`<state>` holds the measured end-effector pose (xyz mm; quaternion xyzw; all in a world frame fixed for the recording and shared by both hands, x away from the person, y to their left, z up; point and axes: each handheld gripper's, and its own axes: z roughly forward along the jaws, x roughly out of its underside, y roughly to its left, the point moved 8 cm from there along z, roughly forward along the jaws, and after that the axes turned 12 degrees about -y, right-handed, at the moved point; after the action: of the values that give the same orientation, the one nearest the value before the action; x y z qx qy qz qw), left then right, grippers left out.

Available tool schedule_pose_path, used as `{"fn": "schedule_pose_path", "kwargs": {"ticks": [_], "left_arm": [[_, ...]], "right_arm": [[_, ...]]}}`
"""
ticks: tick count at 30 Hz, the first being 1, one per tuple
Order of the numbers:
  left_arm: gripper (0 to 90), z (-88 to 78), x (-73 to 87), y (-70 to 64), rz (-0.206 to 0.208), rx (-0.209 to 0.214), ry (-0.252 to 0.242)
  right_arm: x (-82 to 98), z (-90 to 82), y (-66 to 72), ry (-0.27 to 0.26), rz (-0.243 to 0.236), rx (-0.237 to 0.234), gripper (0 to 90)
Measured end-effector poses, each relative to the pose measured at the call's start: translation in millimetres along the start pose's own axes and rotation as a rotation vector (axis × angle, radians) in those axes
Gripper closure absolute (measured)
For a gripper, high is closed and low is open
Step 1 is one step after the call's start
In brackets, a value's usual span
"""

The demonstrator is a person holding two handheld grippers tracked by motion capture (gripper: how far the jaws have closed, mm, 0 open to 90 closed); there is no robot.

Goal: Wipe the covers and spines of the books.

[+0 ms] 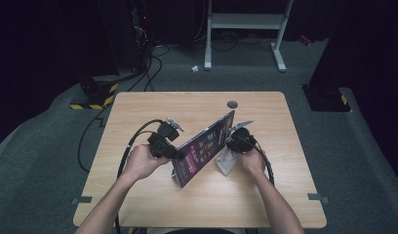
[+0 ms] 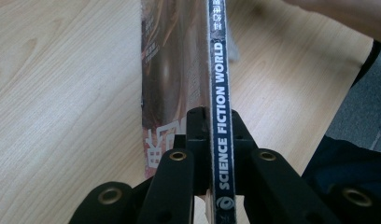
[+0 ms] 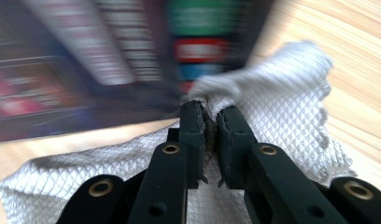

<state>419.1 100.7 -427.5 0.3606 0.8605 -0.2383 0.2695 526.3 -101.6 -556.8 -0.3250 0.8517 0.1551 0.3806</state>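
- The left hand-held gripper (image 2: pixel 221 140) is clamped tight on the spine of the magazine (image 1: pixel 203 147), propping it on edge and tilted on the worktop (image 1: pixel 138 112), probably so its cover faces the cloth.
- The right hand-held gripper (image 3: pixel 210 116) pinches a fold of the white cloth (image 3: pixel 282 121) between nearly closed jaws.
- The cloth sits just beside the cover, to the magazine's right, seemingly for wiping.
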Motion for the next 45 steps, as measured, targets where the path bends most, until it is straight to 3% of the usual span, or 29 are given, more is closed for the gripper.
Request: {"fn": "schedule_pose_path", "kwargs": {"ticks": [3, 6, 9, 11, 14, 16, 17, 18, 22, 24, 26, 31, 34, 35, 36, 37, 41, 43, 45], "left_arm": [[83.7, -0.8, 0.5, 2.5, -0.009, -0.006, -0.003], [83.8, -0.9, 0.9, 3.9, -0.024, 0.000, -0.008], [83.7, -0.5, 1.0, 4.4, -0.030, 0.006, -0.011], [83.7, -0.3, 1.1, 3.9, -0.033, 0.013, -0.012], [83.7, 0.0, 0.9, 3.5, -0.037, 0.018, -0.013], [83.7, 0.0, 0.7, 4.4, -0.040, 0.016, -0.014], [83.7, 0.0, 0.9, 4.6, -0.043, 0.017, -0.013], [83.7, 0.1, 0.9, 4.9, -0.044, 0.018, -0.015], [83.7, 0.1, 1.2, 6.3, -0.048, 0.014, -0.016], [83.7, 0.1, 1.1, 6.2, -0.049, 0.014, -0.016], [83.6, 0.3, 1.2, 5.1, -0.046, 0.017, -0.015], [83.6, 1.4, 0.7, 2.7, -0.044, 0.024, -0.016], [83.6, 2.1, 0.1, 2.8, -0.042, 0.027, -0.016], [83.6, 2.4, 0.0, 2.9, -0.045, 0.029, -0.018], [83.6, 2.5, -0.1, 3.1, -0.044, 0.028, -0.018], [83.6, 2.4, -0.1, 3.3, -0.044, 0.027, -0.019], [83.6, 0.8, 1.0, 4.6, -0.042, 0.022, -0.014], [83.6, 0.0, 1.2, 4.2, -0.044, 0.020, -0.016], [83.6, -0.4, 1.7, 3.1, -0.040, 0.024, -0.013]], "right_arm": [[-2.5, 1.1, 26.2, -0.016, -0.069, -0.082, 80.9], [-5.3, -4.4, 44.9, -0.040, -0.141, -0.116, 81.0], [-9.9, -10.1, 37.8, -0.069, -0.124, -0.093, 81.4], [-12.7, -13.3, 17.9, -0.086, -0.046, -0.052, 81.6], [-14.9, -15.9, 10.1, -0.095, -0.018, -0.035, 81.7], [-18.4, -18.2, 12.1, -0.116, -0.025, -0.037, 81.8], [-22.0, -20.8, 25.0, -0.133, -0.070, -0.063, 81.7], [-22.0, -20.8, 25.0, -0.133, -0.070, -0.063, 81.7], [-30.0, -29.2, 64.0, -0.164, -0.206, -0.143, 81.7], [-33.6, -33.7, 74.0, -0.177, -0.260, -0.150, 81.7], [-34.9, -34.7, 67.8, -0.167, -0.261, -0.126, 81.7], [-40.3, -36.4, 20.7, -0.164, -0.117, -0.020, 81.7], [-41.2, -38.8, 10.3, -0.184, -0.080, -0.004, 81.7], [-40.8, -38.5, 12.5, -0.184, -0.087, -0.010, 81.7], [-40.4, -37.9, 26.3, -0.184, -0.122, -0.049, 81.8], [-40.4, -37.9, 26.3, -0.184, -0.122, -0.049, 81.8], [-42.4, -41.4, 65.4, -0.199, -0.240, -0.145, 81.8], [-43.1, -42.0, 68.9, -0.194, -0.285, -0.144, 81.8], [-44.6, -40.9, 54.9, -0.185, -0.248, -0.110, 81.8]]}}
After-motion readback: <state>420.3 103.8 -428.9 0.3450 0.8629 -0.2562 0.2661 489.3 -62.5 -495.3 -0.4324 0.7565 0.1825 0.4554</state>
